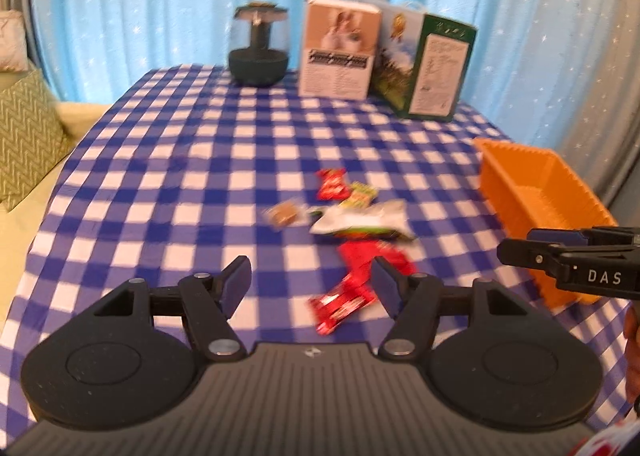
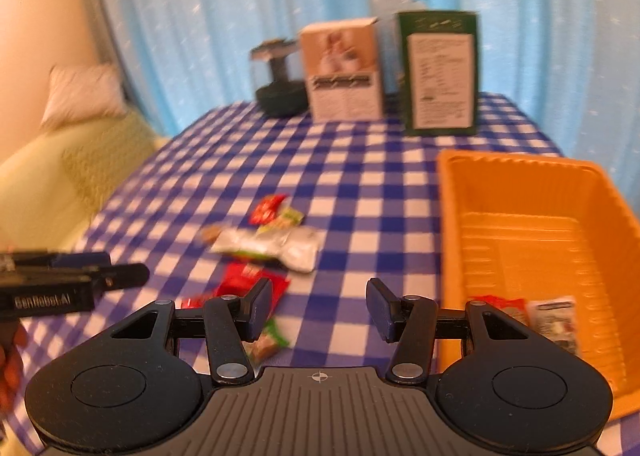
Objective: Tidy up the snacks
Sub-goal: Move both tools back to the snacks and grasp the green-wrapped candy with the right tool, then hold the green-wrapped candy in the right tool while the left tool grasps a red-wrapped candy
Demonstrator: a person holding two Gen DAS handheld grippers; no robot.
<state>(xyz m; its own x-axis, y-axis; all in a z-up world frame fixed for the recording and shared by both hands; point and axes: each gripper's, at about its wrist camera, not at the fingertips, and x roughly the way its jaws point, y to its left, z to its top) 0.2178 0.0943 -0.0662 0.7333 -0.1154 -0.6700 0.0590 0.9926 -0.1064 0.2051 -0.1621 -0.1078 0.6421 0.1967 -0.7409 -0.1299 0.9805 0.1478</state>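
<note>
While two packets lie in the orange bin (image 2: 532,191) at the table's right edge, left gripper (image 1: 310,282) and right gripper (image 2: 318,306) hover wide, empty; next: close on a red wrapper (image 1: 344,302) mid-table.

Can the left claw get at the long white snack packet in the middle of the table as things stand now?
Probably yes. The left claw is open and empty, and the white packet lies uncovered just ahead on the checked cloth. Only the red wrappers lie between them, low and flat.
</note>
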